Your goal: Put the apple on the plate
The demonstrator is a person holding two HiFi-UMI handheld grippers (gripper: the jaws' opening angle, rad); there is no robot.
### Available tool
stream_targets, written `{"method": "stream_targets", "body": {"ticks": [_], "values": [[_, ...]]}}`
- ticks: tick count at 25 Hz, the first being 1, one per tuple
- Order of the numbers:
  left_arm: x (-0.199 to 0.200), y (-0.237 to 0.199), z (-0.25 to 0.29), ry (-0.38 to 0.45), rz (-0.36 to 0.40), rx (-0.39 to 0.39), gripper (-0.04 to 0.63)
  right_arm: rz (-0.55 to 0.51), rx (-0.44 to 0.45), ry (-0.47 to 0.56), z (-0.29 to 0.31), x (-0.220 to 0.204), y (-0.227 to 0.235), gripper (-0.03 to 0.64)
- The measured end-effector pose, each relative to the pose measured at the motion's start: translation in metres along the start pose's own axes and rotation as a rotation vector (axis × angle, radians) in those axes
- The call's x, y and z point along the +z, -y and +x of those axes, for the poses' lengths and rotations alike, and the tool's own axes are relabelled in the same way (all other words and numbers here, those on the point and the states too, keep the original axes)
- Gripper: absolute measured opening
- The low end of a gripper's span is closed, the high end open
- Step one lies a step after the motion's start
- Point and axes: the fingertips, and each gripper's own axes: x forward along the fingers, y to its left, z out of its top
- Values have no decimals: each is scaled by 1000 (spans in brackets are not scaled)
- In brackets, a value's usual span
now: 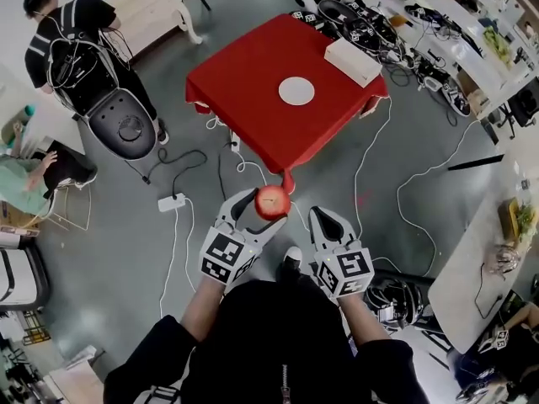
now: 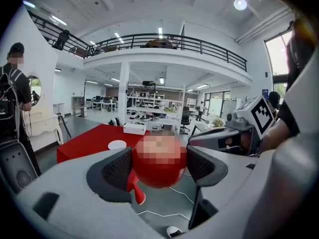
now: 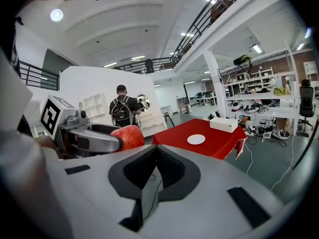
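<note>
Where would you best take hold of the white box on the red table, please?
Probably across its narrower width, from above: the box lies flat near a corner of the table, long and low, with straight parallel sides for a tool to close on.

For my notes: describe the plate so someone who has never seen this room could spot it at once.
Look for the table with the red cloth on the grey floor. Near its middle lies the plate, a small, flat white disc. The only other thing on the cloth, a white box by one edge, is rectangular.
</note>
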Motion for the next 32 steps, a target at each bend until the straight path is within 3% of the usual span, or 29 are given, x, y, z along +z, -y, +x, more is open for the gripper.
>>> {"method": "stream_targets", "body": {"ticks": [16,32], "values": [[18,-16,61,-15,1,50,345,1,42,3,24,20,61,11],[21,-12,60,-8,7,64,345,6,40,3,19,17,65,11]]}}
